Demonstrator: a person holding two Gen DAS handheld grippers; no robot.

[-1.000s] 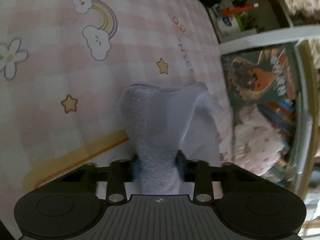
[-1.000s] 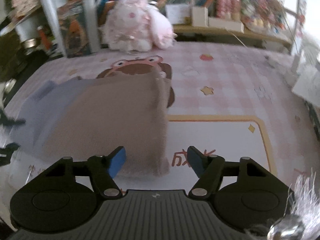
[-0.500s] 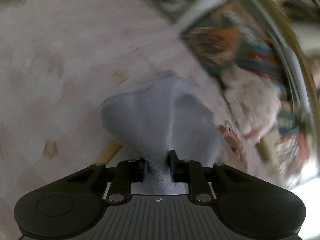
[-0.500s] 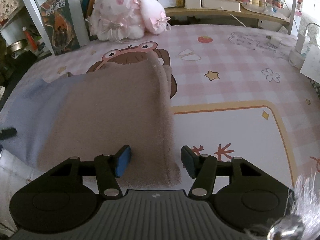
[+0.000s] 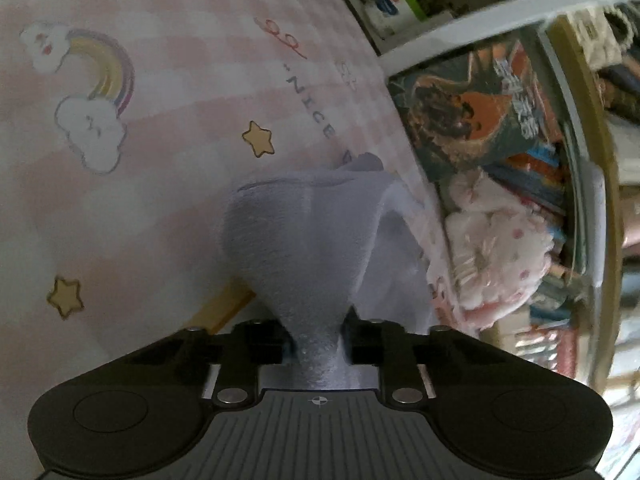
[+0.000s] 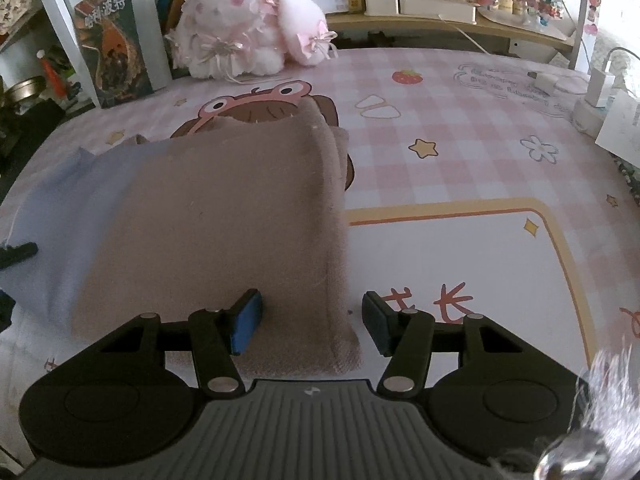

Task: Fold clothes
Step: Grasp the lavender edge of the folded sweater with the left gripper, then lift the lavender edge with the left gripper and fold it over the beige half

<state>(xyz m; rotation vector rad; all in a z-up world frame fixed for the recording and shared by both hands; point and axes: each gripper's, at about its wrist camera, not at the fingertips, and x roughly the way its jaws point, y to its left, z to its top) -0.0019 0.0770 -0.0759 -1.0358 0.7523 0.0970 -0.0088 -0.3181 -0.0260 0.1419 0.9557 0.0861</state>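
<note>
Two claws: the left claw (image 5: 318,344), just tightened, pinches a blue cloth (image 5: 304,240). The right claw (image 6: 312,322) hangs spread over a brown towel (image 6: 224,220). At twelve o'clock sits a plush toy (image 6: 248,28); nothing blocks.

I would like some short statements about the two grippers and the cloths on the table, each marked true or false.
1. The left gripper is closed on the pale blue cloth. True.
2. The right gripper is clamped on the brown cloth. False: its jaws stand open around the cloth's near corner.
3. The brown cloth lies partly over the pale blue cloth. True.
4. The pink plush toy sits on the brown cloth. False: it sits apart, at the table's far edge.
</note>
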